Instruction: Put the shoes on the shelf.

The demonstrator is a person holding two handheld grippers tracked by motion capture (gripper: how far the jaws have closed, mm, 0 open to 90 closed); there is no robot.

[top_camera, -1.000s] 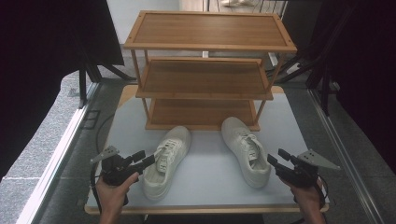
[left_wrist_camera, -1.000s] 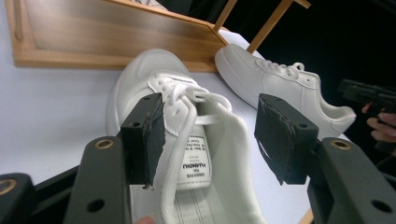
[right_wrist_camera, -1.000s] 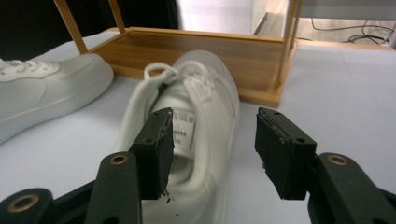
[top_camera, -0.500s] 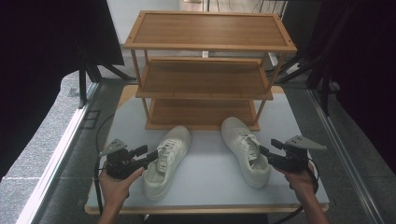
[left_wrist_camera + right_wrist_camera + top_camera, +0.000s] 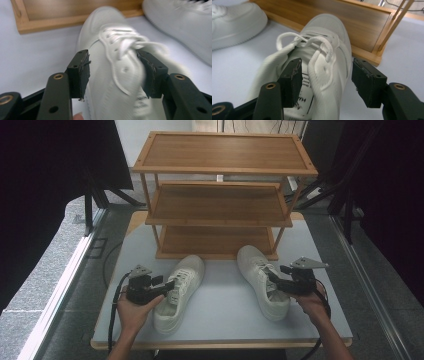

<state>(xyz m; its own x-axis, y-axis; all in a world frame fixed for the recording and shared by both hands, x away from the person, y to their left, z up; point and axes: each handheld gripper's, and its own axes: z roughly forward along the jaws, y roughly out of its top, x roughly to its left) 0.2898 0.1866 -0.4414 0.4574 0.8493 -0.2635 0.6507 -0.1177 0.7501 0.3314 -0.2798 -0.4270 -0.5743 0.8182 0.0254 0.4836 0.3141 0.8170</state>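
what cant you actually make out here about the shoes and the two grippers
- Left shoe: its heel is cut off by the bottom edge of the left gripper view; laces motion-blurred.
- Right shoe: insole print partly hidden by a jaw in the right gripper view.
- Left gripper, right gripper: jaw contact too small to judge from the high view.

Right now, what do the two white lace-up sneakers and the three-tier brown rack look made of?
White lace-up sneakers: likely smooth matte leather or synthetic, given the perforated sides, with woven laces and a ribbed fabric collar. Three-tier brown rack: wood or bamboo, satin finish, going by the visible grain.
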